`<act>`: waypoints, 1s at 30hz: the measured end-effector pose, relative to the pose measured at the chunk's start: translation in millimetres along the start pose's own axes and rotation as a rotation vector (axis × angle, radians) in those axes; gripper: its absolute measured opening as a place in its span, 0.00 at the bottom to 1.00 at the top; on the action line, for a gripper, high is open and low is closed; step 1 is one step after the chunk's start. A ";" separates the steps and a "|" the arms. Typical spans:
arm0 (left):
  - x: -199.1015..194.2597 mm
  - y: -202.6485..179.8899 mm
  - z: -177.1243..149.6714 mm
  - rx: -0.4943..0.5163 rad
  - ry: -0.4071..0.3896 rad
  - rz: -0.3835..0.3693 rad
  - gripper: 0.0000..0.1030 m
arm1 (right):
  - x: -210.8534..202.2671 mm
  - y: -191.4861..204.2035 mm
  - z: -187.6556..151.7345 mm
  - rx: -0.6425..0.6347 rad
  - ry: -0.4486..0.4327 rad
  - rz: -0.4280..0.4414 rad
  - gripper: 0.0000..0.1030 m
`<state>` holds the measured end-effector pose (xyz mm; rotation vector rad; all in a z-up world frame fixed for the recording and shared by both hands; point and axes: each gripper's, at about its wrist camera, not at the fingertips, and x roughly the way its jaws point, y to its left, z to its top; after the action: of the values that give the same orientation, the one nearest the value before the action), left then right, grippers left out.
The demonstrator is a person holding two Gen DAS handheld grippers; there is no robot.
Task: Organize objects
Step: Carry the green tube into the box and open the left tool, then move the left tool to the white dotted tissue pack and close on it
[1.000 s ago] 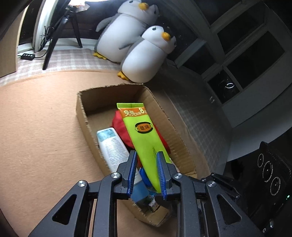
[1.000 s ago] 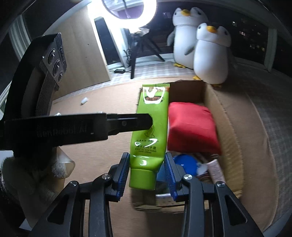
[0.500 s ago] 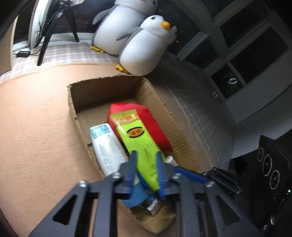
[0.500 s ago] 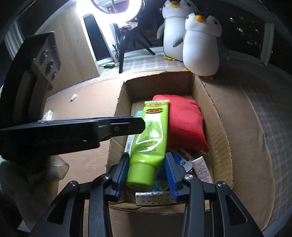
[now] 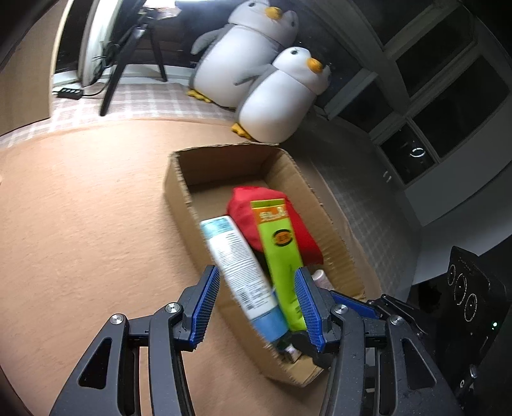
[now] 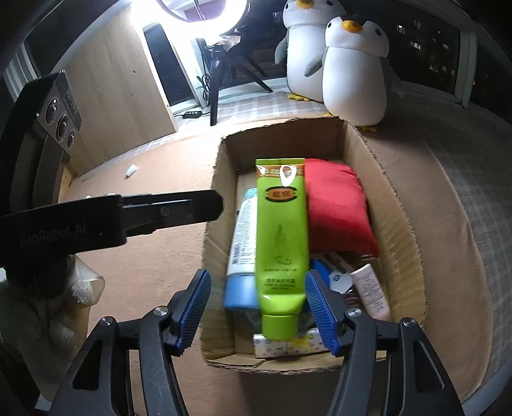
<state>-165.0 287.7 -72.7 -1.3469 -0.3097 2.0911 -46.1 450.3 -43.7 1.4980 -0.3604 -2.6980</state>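
Note:
A cardboard box (image 6: 403,224) (image 5: 179,198) stands on the tan carpet. In it lie a green tube (image 6: 281,236) (image 5: 281,249), a white tube with a blue cap (image 6: 243,243) (image 5: 240,268), a red pouch (image 6: 336,208) (image 5: 256,211), a small pink tube (image 6: 371,291) and a patterned small box (image 6: 288,345). My right gripper (image 6: 257,308) is open, its fingers either side of the green tube's cap end, not touching it. My left gripper (image 5: 260,305) is open above the box's near end. The left gripper's arm (image 6: 112,220) shows in the right wrist view.
Two plush penguins (image 5: 281,96) (image 6: 352,70) sit beyond the box. A tripod (image 5: 128,57) and a ring light (image 6: 198,16) stand at the back. A checked mat (image 6: 473,179) lies right of the carpet. A wooden panel (image 6: 121,86) stands at the left.
Both grippers have opened. The green tube, held in the right gripper before, now lies in the box on the other items. Both grippers have drawn back a little.

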 end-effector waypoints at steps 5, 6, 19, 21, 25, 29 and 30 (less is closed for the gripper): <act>-23.5 21.6 -9.1 -0.010 -0.022 0.045 0.52 | 3.8 11.3 -1.5 0.013 0.005 0.026 0.57; -28.2 26.4 -11.3 -0.016 -0.026 0.052 0.54 | 4.3 13.6 -1.5 0.017 0.005 0.031 0.58; -108.2 147.7 -40.8 -0.173 -0.082 0.192 0.61 | 17.1 80.7 -3.6 -0.030 -0.002 0.072 0.62; -119.7 167.7 -42.7 -0.196 -0.093 0.222 0.62 | 20.1 91.2 -4.2 -0.028 0.001 0.075 0.62; -146.8 214.9 -44.0 -0.252 -0.119 0.291 0.63 | 27.5 113.8 -7.8 -0.010 0.014 0.093 0.62; -175.0 268.2 -39.1 -0.302 -0.143 0.358 0.64 | 33.4 136.6 -14.4 -0.030 0.023 0.073 0.62; -180.0 279.1 -36.8 -0.311 -0.147 0.371 0.65 | 34.2 141.8 -16.2 -0.037 0.022 0.061 0.62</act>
<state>-186.1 -44.8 -97.7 -1.5230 -0.4963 2.5389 -62.4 304.6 -49.5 1.4807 -0.3472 -2.6251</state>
